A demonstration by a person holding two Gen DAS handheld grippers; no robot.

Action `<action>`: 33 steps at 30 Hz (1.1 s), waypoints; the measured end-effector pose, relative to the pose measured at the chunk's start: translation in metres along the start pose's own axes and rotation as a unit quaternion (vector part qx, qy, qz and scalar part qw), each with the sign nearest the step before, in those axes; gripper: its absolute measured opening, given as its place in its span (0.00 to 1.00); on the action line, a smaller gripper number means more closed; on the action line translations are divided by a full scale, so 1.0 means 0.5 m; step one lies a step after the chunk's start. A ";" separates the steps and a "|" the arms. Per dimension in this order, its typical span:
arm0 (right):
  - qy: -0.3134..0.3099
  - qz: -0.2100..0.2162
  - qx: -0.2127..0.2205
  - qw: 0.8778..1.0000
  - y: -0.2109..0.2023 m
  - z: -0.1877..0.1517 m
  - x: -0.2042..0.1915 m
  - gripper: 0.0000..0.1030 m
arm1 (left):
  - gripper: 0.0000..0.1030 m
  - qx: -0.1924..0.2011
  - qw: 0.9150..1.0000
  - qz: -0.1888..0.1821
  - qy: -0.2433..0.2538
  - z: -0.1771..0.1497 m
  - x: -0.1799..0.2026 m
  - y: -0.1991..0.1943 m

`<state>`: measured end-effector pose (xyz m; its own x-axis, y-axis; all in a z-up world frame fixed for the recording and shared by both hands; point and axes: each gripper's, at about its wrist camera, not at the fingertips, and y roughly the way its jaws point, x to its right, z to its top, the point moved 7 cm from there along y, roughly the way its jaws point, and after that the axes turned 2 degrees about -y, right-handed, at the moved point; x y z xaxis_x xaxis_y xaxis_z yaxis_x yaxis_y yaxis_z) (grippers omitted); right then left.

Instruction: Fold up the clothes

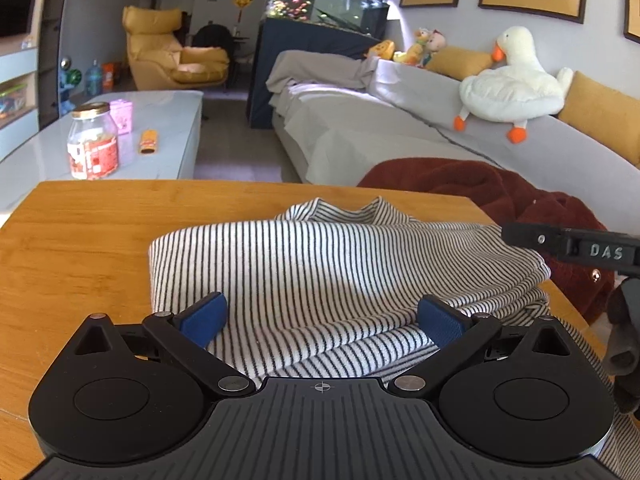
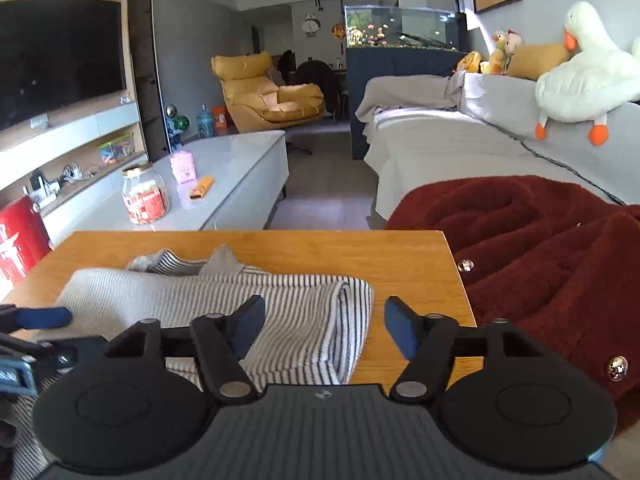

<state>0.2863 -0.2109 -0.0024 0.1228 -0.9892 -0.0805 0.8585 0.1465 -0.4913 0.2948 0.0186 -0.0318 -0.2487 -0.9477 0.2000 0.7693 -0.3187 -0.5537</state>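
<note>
A black-and-white striped shirt lies folded into a thick bundle on the wooden table, collar at the far side. My left gripper is open, its blue pads spread wide over the shirt's near edge. In the right wrist view the shirt ends in a folded right edge that lies between the blue pads of my right gripper, which stands open without pressing the cloth. A black finger of the right gripper shows at the right edge of the left wrist view.
A rust-red fleece garment with metal snaps is heaped right of the table, against the grey sofa. Beyond the table stands a white coffee table with a glass jar. A plush goose sits on the sofa back.
</note>
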 end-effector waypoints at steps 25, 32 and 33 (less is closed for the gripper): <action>0.026 0.105 -0.041 0.993 0.061 -0.044 -0.087 0.93 | 1.00 -0.002 1.000 -0.006 -0.008 -0.003 -0.007 0.000; 0.029 0.105 -0.036 0.993 0.058 -0.046 -0.086 0.93 | 1.00 0.000 1.000 -0.007 -0.011 -0.003 -0.008 -0.002; 0.027 0.103 -0.036 0.994 0.057 -0.045 -0.086 0.93 | 1.00 0.000 1.000 -0.007 -0.011 -0.002 -0.008 -0.002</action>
<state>0.2943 -0.1640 -0.0325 0.2637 -0.9365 -0.2312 0.7795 0.3480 -0.5209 0.2945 0.0228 -0.0328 -0.2469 -0.9424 0.2257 0.7660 -0.3324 -0.5502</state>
